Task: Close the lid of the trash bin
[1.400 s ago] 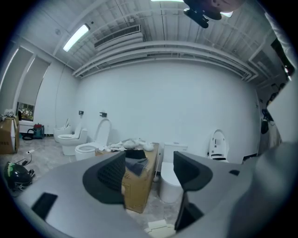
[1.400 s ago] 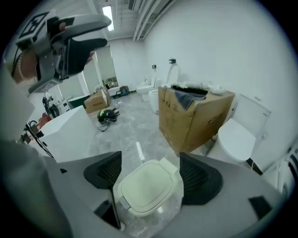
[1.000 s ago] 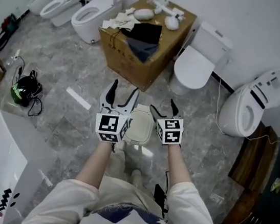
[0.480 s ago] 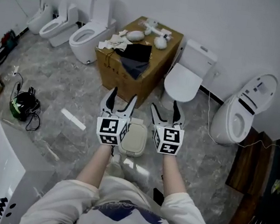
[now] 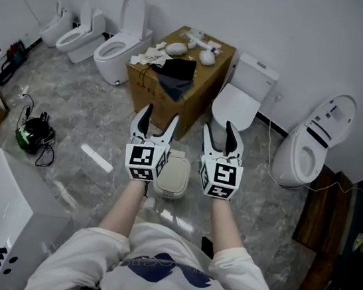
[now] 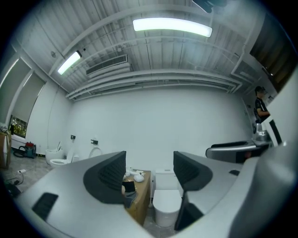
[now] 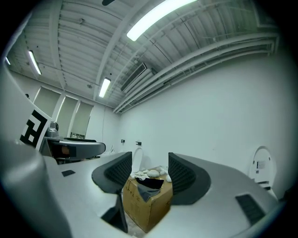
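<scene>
Holding both claws level, I have the small beige plastic trash bin (image 5: 172, 174) on the floor below and between them. Its lid lies flat and, as I judge, is already shut. My left gripper (image 5: 158, 121) has its jaws apart and empty; my right gripper (image 5: 219, 134) is closing its jaws on nothing. The bin's long side runs away from me toward the brown cardboard box (image 5: 178, 73) and the white toilet (image 5: 237, 105), both near behind it. Any press must go straight down, and the left claw looks slightly nearer. Bare grey stone floor (image 5: 98, 119) lies open leftward.
</scene>
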`<state>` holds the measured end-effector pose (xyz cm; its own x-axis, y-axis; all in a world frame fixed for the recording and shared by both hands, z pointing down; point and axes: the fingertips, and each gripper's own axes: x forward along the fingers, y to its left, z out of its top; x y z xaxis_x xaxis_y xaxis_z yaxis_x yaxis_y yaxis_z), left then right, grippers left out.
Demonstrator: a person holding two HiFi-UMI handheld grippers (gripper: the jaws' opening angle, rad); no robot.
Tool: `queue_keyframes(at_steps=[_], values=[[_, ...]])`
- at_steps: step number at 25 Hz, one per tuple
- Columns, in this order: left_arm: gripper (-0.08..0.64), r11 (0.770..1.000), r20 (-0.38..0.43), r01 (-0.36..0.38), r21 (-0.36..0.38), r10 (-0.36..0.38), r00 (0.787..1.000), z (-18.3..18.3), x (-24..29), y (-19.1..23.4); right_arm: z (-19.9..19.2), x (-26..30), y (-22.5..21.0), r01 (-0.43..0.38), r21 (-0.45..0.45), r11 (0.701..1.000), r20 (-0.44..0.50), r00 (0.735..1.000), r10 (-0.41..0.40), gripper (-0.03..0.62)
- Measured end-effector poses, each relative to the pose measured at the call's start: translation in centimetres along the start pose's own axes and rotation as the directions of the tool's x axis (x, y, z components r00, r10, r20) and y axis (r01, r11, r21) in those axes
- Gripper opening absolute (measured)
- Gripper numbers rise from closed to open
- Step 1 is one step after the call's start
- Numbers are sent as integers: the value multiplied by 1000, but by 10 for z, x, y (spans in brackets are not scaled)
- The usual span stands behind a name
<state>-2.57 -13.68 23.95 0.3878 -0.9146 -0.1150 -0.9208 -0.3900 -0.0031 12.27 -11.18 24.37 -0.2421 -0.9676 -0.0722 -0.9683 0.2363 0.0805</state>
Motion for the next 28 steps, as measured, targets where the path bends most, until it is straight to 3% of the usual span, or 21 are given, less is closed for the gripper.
queue_keyframes(at_steps=[5, 17, 24, 28], values=[[302, 1000, 29, -22, 22, 21, 999, 14, -20, -14, 11, -25, -3, -7, -5, 1000, 28, 1000, 7, 227], [302, 995, 31, -77, 67, 75, 997, 36, -65, -35, 27, -68, -4, -53, 28, 998, 45, 998, 51, 229], [302, 996, -13, -42, 74, 43, 999, 26, -90, -37, 22, -89, 8, -41, 73, 997, 15, 999, 40, 222], [301, 997, -27, 2, 77, 1, 1000, 24, -102, -39, 18, -98, 19, -30, 81, 996, -11, 999, 31, 173]])
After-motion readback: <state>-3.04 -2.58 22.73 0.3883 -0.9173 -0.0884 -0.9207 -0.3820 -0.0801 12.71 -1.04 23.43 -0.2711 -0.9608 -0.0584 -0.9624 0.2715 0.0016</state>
